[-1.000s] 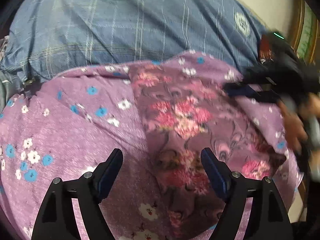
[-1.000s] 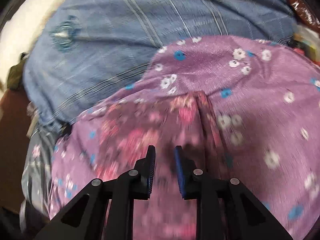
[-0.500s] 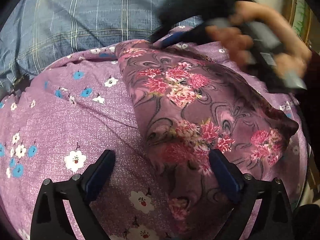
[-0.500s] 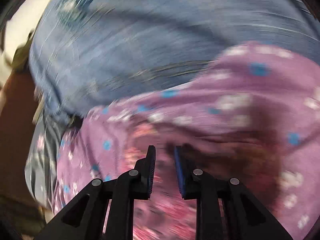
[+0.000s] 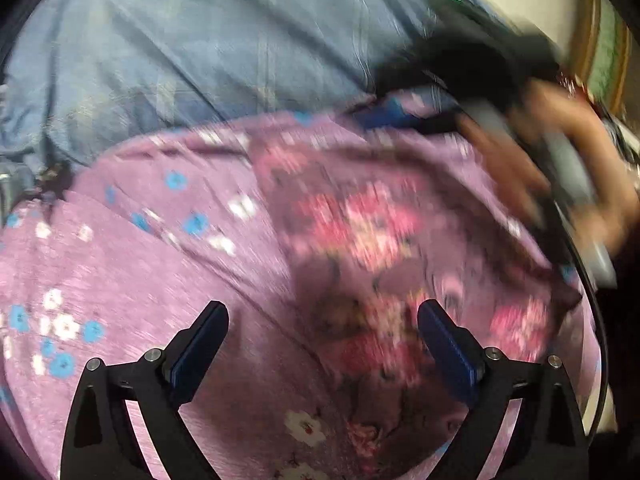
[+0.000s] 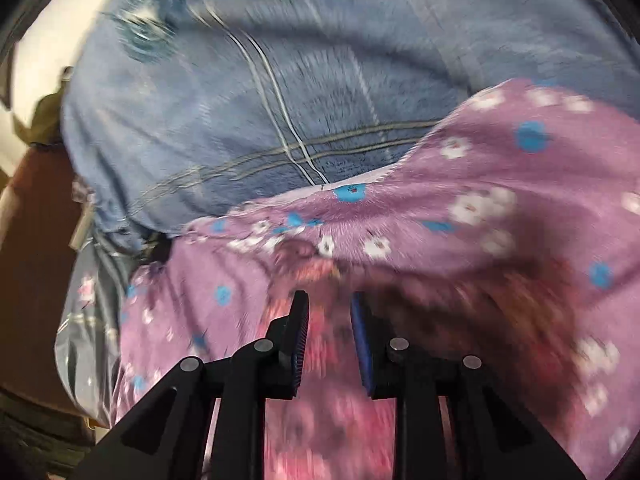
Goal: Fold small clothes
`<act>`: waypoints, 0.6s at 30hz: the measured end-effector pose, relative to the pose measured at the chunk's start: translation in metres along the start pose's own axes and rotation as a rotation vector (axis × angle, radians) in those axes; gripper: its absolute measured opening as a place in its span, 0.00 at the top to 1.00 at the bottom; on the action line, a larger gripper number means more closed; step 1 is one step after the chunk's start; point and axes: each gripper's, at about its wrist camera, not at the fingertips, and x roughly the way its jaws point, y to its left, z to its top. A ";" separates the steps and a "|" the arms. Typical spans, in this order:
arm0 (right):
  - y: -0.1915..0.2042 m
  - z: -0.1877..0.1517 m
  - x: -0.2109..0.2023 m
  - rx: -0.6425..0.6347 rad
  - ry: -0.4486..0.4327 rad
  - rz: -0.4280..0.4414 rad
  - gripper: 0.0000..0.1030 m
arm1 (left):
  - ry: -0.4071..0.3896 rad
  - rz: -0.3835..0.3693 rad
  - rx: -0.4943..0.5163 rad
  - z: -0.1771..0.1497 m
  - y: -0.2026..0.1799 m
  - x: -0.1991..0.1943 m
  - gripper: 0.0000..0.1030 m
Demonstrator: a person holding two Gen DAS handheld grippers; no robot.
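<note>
your left gripper [image 5: 322,344] hangs wide open just above the cloth, holding nothing; its blue pads straddle the seam where the dark floral garment [image 5: 360,240] meets the lilac one [image 5: 132,280]. your right gripper [image 6: 330,332] has its jaws drawn close with only a narrow gap. fabric shows in that gap, but the blur hides whether the pads actually pinch it, so i cannot tell if it has a grip.

the garment, the piece you are folding, lies on top of the lilac one in front of both grippers, its far edge up near the right gripper in the left view [image 5: 404,120].

risks, as i judge them: if the right jaws caught both layers, lifting will drag the lilac piece along and spoil the fold. if they caught only a sliver, the soft cloth may slip out midway. moving this fast could also leave the fold skewed, and the open left pads could snag a wrinkle as you lower them.

the garment looks thin and limp, with pink blossoms on a dusky plum ground, lying in loose ridges. the lilac piece seems softer, dotted with small white and blue flowers. beyond lies a blue plaid blanket [image 6: 280,80], plush and rumpled, with pale stripes.
</note>
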 end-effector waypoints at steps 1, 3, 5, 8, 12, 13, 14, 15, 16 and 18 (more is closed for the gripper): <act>0.000 -0.007 -0.012 -0.006 -0.018 -0.007 0.76 | -0.006 0.023 0.006 0.001 -0.001 -0.001 0.06; -0.009 -0.029 -0.039 -0.003 -0.052 -0.045 0.76 | 0.037 0.075 0.043 0.000 -0.007 0.009 0.06; -0.019 -0.049 -0.054 0.018 -0.058 -0.106 0.76 | 0.118 0.113 0.071 -0.006 -0.019 0.024 0.05; -0.042 -0.083 -0.053 0.065 -0.016 -0.184 0.77 | 0.118 0.122 0.054 -0.006 -0.024 0.030 0.01; -0.057 -0.119 -0.069 0.099 -0.033 -0.159 0.83 | 0.139 0.094 0.034 0.001 -0.018 0.032 0.02; -0.056 -0.121 -0.076 0.106 -0.035 -0.168 0.80 | 0.111 0.094 0.013 0.006 -0.012 0.027 0.03; -0.055 -0.121 -0.082 0.116 -0.057 -0.156 0.77 | 0.085 0.103 0.004 0.008 -0.009 0.023 0.03; -0.054 -0.119 -0.089 0.116 -0.087 -0.144 0.77 | 0.059 0.121 0.003 0.009 -0.005 0.019 0.02; -0.052 -0.117 -0.093 0.109 -0.120 -0.141 0.77 | 0.046 0.138 0.005 0.010 -0.001 0.017 0.02; -0.053 -0.113 -0.089 0.122 -0.139 -0.155 0.77 | 0.048 0.167 0.001 0.010 0.000 0.019 0.02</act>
